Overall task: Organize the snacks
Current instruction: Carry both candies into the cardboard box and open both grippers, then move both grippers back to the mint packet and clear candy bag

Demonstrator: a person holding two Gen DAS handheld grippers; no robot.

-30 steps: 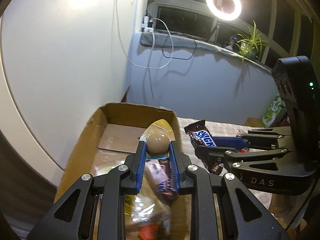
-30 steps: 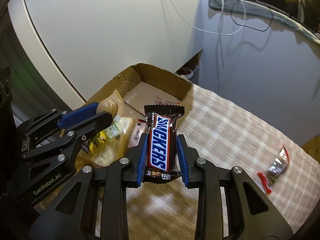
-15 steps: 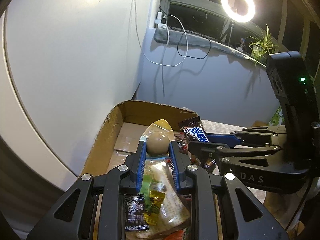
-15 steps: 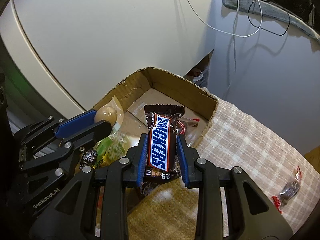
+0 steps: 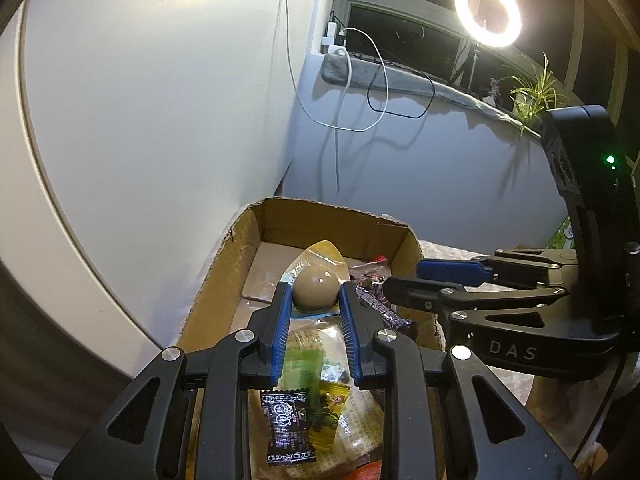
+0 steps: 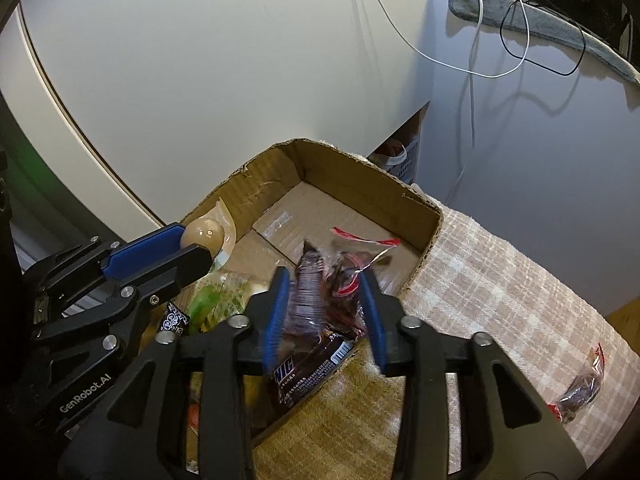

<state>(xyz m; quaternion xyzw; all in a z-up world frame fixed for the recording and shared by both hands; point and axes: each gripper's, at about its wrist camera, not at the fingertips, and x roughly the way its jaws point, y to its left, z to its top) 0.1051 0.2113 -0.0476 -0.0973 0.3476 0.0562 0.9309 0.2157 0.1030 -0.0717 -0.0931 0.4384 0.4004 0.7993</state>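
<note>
Up close in the left wrist view, the left gripper (image 5: 315, 300) clamps a wrapped brown egg (image 5: 315, 291) above the cardboard box (image 5: 224, 276), with loose snack packets (image 5: 316, 396) at 6 o'clock. Over in the right wrist view, the right gripper (image 6: 324, 280) stands wide open; the Snickers bar (image 6: 310, 354), blurred, lies loose between its fingers over the box's near wall, a red-trimmed packet (image 6: 580, 386) at 4 o'clock on the checked cloth (image 6: 500, 280).

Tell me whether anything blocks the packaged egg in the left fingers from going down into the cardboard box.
Nothing rigid does. The left gripper holds the packaged egg above the open cardboard box. Directly below lie loose snack packets, so it would land on them; bare cardboard floor shows farther in.
</note>
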